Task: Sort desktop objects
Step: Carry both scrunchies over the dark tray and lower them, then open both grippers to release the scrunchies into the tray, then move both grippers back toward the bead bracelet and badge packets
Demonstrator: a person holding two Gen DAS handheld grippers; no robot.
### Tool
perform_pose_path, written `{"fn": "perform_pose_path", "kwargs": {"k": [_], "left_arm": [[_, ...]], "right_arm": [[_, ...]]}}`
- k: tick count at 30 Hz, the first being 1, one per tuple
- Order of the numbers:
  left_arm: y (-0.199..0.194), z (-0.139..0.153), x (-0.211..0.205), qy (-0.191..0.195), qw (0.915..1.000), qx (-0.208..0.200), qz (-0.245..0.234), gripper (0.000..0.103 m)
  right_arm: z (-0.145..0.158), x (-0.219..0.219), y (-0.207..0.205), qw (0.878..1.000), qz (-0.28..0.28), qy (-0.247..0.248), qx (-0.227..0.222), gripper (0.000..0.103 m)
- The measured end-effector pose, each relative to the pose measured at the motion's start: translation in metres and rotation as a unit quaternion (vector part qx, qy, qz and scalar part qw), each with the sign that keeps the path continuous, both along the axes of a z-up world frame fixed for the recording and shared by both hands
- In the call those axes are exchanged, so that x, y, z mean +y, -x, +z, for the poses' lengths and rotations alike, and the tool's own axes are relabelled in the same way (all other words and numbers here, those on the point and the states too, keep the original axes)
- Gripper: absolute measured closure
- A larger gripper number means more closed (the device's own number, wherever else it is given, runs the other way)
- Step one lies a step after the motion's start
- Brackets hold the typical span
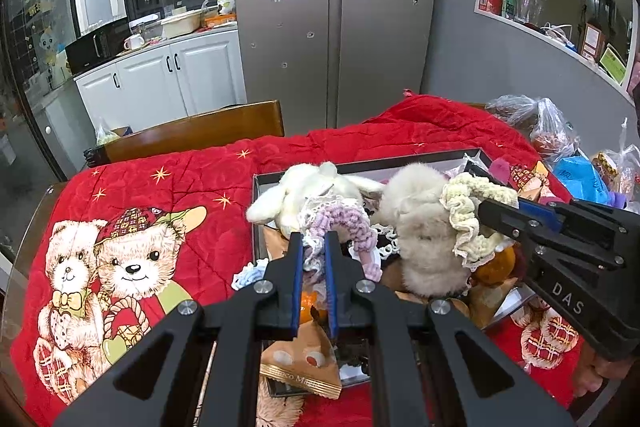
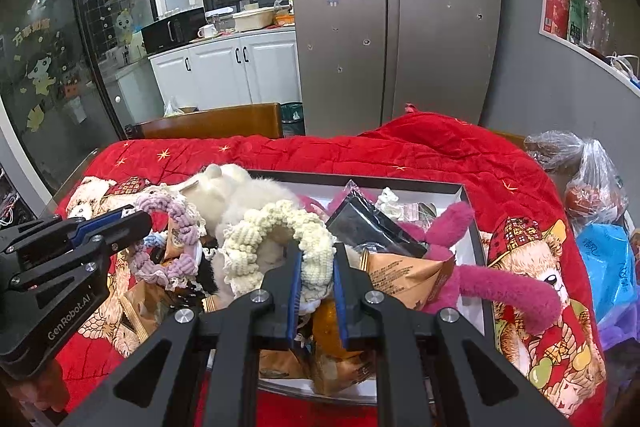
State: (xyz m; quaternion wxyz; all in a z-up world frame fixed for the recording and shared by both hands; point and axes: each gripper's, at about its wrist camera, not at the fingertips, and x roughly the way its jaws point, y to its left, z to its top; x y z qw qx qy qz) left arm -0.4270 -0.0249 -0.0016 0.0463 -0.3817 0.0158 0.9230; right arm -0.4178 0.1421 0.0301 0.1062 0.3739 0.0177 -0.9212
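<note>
Red quilt (image 1: 168,171), box (image 2: 472,223) at 12 o'clock. Left gripper (image 1: 313,247) clamps purple scrunchie (image 1: 352,223), right gripper (image 2: 316,263) cream scrunchie (image 2: 280,227); lift separately, avoid snagging.

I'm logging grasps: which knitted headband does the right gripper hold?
The cream headband, pinched by the right gripper. The purple headband is in the left gripper.

Steel fridge (image 1: 334,15); white cabinets (image 1: 160,83); grey wall (image 2: 540,75); wooden chair (image 1: 192,133).
</note>
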Motion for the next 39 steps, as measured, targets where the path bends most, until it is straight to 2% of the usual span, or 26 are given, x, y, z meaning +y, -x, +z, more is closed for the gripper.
{"fn": "perform_pose_path", "kwargs": {"k": [4,6,7,8,9,10,11,13,17,22,39], "left_arm": [[0.001,-0.003,0.002,0.007,1.0,-0.003,0.005,0.092],[0.002,-0.004,0.001,0.014,0.9998,-0.002,0.013,0.09],[0.002,-0.004,0.002,0.016,0.9997,-0.003,0.017,0.082],[0.003,-0.004,0.002,0.016,0.9997,-0.006,0.02,0.072],[0.003,-0.004,0.001,0.014,0.9997,-0.007,0.019,0.037],[0.002,-0.003,0.001,0.013,0.9997,-0.003,0.021,0.008],[-0.001,0.0,0.0,0.015,0.9995,0.009,0.025,0.006],[-0.006,0.006,0.001,0.022,0.9987,0.034,0.031,0.007],[-0.01,0.011,0.005,0.03,0.9987,0.035,0.022,0.006],[-0.009,0.01,0.011,0.04,0.9985,0.033,0.02,0.006],[-0.011,0.011,0.007,0.032,0.9987,0.03,0.025,0.006]], "right_arm": [[0.0,0.001,0.001,1.0,-0.002,-0.002,-0.004,0.088],[0.001,-0.002,0.0,1.0,-0.009,-0.021,0.003,0.088],[0.002,-0.003,-0.001,1.0,-0.012,-0.028,0.008,0.086],[0.002,-0.003,-0.001,1.0,-0.012,-0.027,0.008,0.076],[0.002,-0.002,-0.001,1.0,-0.012,-0.025,0.008,0.058],[0.004,-0.002,-0.002,1.0,-0.013,-0.024,0.012,0.049],[0.006,-0.002,-0.004,0.999,-0.02,-0.03,0.024,0.04],[0.011,-0.003,-0.006,0.998,-0.025,-0.035,0.037,0.04],[0.018,0.006,-0.007,0.999,-0.029,-0.019,0.041,0.033],[0.022,0.011,-0.006,0.999,-0.034,-0.008,0.041,0.033],[0.026,0.007,-0.014,0.999,-0.028,-0.007,0.045,0.033]]}}
